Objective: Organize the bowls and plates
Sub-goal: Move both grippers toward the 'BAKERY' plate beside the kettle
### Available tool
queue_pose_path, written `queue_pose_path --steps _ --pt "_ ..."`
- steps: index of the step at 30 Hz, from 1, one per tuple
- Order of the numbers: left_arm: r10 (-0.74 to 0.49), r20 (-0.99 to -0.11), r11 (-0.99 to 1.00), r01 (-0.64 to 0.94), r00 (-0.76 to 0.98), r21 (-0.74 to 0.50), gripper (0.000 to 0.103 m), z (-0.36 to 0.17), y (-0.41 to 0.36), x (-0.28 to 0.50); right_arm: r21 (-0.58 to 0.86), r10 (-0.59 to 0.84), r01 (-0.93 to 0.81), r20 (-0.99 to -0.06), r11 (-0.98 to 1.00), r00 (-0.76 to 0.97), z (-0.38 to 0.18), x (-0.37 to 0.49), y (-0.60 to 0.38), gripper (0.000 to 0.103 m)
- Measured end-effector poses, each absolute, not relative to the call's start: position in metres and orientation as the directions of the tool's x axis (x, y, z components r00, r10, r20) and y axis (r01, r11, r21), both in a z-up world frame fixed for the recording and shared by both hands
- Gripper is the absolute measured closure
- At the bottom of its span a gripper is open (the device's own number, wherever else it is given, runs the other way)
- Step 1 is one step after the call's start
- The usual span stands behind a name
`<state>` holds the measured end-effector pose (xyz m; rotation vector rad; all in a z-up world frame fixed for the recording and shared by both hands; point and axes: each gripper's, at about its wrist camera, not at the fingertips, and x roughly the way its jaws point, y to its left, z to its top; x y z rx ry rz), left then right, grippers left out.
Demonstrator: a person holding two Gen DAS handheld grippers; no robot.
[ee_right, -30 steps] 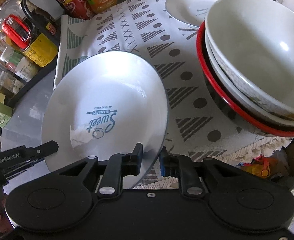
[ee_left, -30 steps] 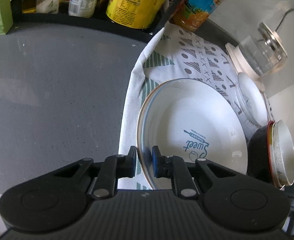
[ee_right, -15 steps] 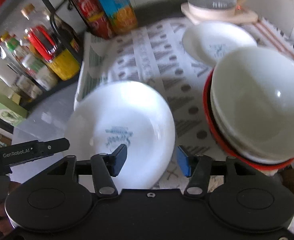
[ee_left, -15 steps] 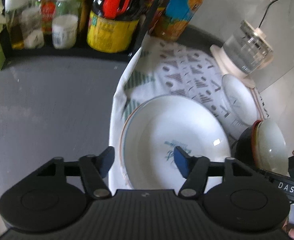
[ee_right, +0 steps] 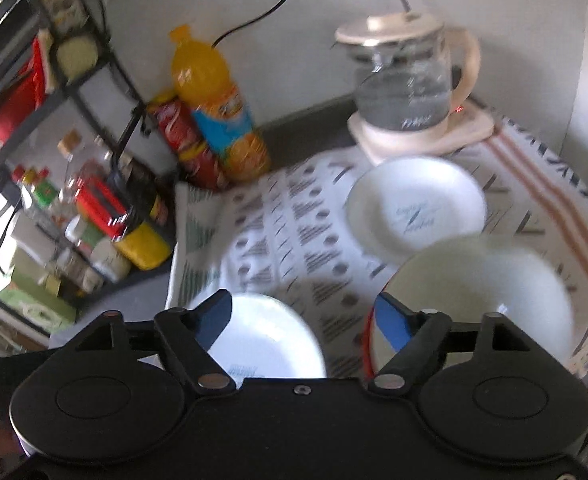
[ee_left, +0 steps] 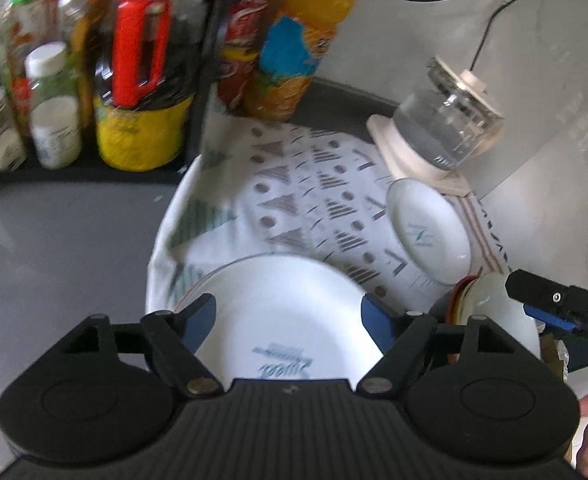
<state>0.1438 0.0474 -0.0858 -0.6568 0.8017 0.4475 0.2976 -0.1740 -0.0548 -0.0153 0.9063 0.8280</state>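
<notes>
A large white plate (ee_left: 277, 312) with blue "Sweet" lettering lies on the patterned cloth (ee_left: 294, 192); it also shows in the right wrist view (ee_right: 265, 344). My left gripper (ee_left: 289, 318) is open above its near side and holds nothing. My right gripper (ee_right: 306, 320) is open and empty, raised between the large plate and a stack of bowls (ee_right: 490, 292) with a red-rimmed one at the bottom. A smaller white plate (ee_right: 414, 204) lies farther back on the cloth; it also shows in the left wrist view (ee_left: 426, 232).
A glass kettle (ee_right: 406, 84) on its base stands at the back right. An orange drink bottle (ee_right: 217, 112) and red cans stand at the back. A black rack with bottles and jars (ee_left: 93, 80) fills the left. Grey countertop (ee_left: 53, 248) lies left of the cloth.
Both grippers let go of the large plate, opened wide and pulled back and up. The plate now lies flat on the cloth.
</notes>
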Motion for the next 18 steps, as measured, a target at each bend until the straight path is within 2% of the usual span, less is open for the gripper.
queue_pose_path --steps 4,18 --pt "0.119 -0.759 0.728 -0.576 0.640 -0.372 0.016 -0.079 0.045 0.167 0.319 0.627 -0.621 -0.685 0.716 0.372 -0.048 0.320 -0.181 0.009" --pt "0.057 -0.727 0.736 -0.521 0.684 -0.432 0.014 -0.083 0.033 0.242 0.350 0.567 -0.503 -0.728 0.790 0.384 -0.057 0.402 -0.204 0.009"
